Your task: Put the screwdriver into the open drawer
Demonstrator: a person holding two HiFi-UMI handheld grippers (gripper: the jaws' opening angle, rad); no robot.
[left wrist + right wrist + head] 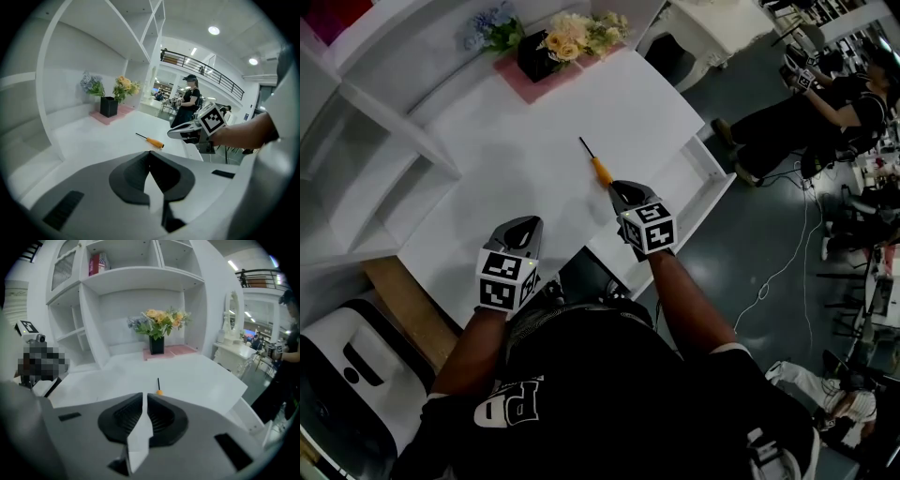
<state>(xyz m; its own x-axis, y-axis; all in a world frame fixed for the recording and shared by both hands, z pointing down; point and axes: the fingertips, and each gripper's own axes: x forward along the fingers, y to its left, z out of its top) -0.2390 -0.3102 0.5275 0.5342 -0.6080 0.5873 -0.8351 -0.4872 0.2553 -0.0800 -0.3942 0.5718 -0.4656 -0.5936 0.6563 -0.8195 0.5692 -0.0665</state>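
A screwdriver (598, 167) with an orange handle and thin dark shaft lies on the white desk (525, 141), shaft pointing away from me. The open white drawer (717, 174) juts from the desk's right edge. My right gripper (624, 193) hovers just short of the handle, its jaws a narrow slit apart with nothing between them. In the right gripper view the screwdriver (159, 389) lies straight ahead of the tips (144, 394). My left gripper (526, 226) is over the desk's near edge, shut and empty. The left gripper view shows the screwdriver (152, 142) and the right gripper (177, 134) beyond its own tips (150, 153).
A black vase of flowers (551, 49) stands on a pink mat at the desk's back. White shelves (356, 159) rise along the left. A white machine (356, 366) sits at lower left. A seated person (825, 112) and cables (787, 253) are on the floor side to the right.
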